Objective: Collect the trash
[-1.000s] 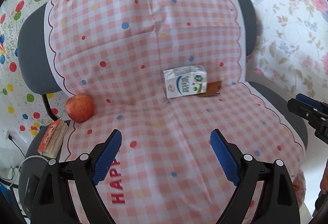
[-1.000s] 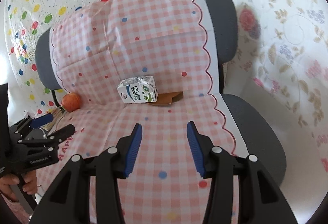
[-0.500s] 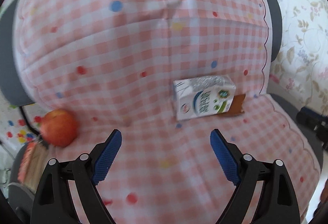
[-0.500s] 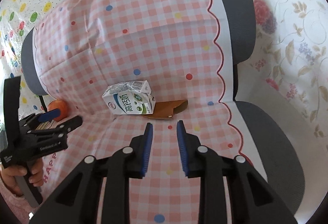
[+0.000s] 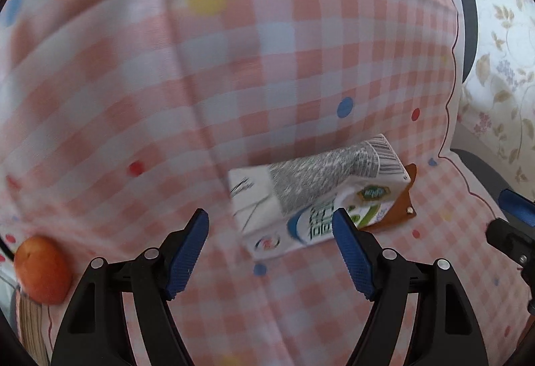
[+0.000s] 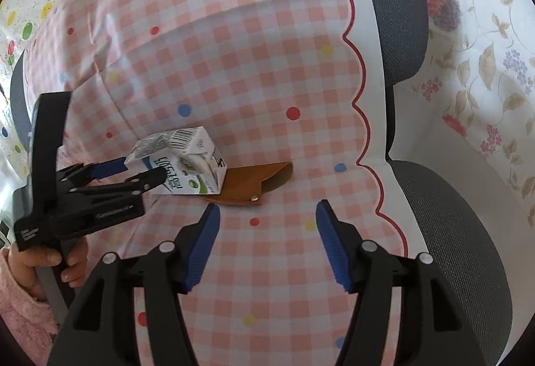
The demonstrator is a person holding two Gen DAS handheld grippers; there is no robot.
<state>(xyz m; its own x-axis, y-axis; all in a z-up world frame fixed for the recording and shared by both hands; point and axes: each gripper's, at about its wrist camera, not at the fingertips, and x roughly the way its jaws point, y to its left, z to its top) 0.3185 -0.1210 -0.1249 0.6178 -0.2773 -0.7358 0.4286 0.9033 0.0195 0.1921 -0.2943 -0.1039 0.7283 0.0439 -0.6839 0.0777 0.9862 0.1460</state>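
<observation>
A white milk carton (image 5: 317,198) with green and blue print lies on its side where the chair's seat meets its back; in the right wrist view the milk carton (image 6: 187,162) sits left of centre. A flat brown leather piece (image 6: 254,185) lies partly under its right end. My left gripper (image 5: 269,215) has come up to the carton and its jaws are closing, one on each side of the carton's left end, with no pad visibly pressing. My right gripper (image 6: 267,210) hovers just in front of the leather piece, its jaws opening with nothing between them.
A pink checked cloth (image 6: 234,48) with coloured dots covers the grey chair (image 6: 398,4). A red apple (image 5: 41,269) and a book (image 5: 30,326) lie at the seat's left edge. A hand (image 6: 50,262) in a pink sleeve holds the left gripper (image 6: 143,170).
The left gripper has moved forward up to the carton and its jaws have narrowed. The right gripper came closer to the leather piece; its jaws nearly shut, then spread wide again.
</observation>
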